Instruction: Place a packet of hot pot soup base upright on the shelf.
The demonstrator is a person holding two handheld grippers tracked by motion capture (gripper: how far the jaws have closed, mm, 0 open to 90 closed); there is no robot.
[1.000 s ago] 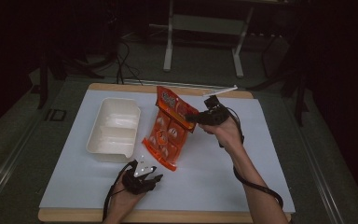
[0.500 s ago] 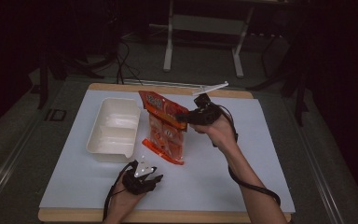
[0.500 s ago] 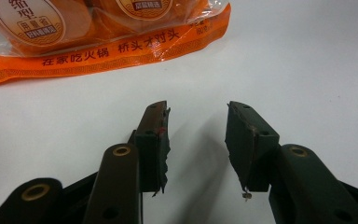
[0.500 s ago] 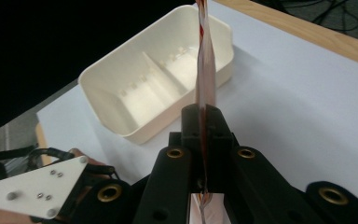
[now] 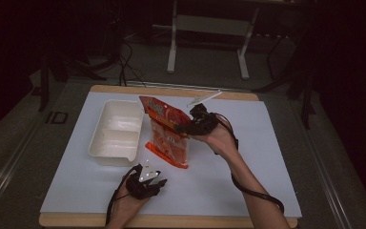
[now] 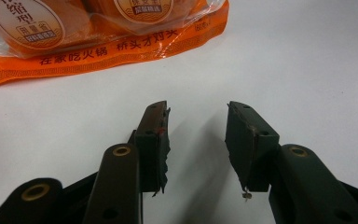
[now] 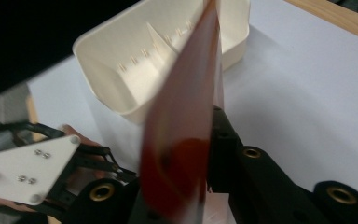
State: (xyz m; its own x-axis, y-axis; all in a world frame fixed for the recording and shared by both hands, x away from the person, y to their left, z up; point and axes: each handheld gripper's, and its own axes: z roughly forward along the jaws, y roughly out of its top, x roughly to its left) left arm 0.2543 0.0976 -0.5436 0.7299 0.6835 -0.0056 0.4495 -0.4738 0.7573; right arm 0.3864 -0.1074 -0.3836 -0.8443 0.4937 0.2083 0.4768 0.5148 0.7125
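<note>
My right gripper (image 5: 183, 128) pinches the orange snack bag (image 5: 167, 133) near its top, holding it upright with its bottom edge on the white mat (image 5: 267, 157), just beside the white tray (image 5: 116, 133). My left gripper (image 5: 153, 180) rests near the mat's front edge, jaws spread, empty.

this looks like a lab or recording studio, not a home. the bench (image 5: 267, 191) is a wooden board covered by a plain white sheet, set on a grey platform marked with the letters "id" (image 5: 56, 117) at about 9 o'clock. around it the room is dark. at 12 o'clock, beyond the far edge, a white metal stand (image 5: 207, 45) rests on grey floor, with black cables (image 5: 124, 59) trailing at about 11 o'clock. dark poles or stand legs (image 5: 307, 102) rise at 2 o'clock.
</note>
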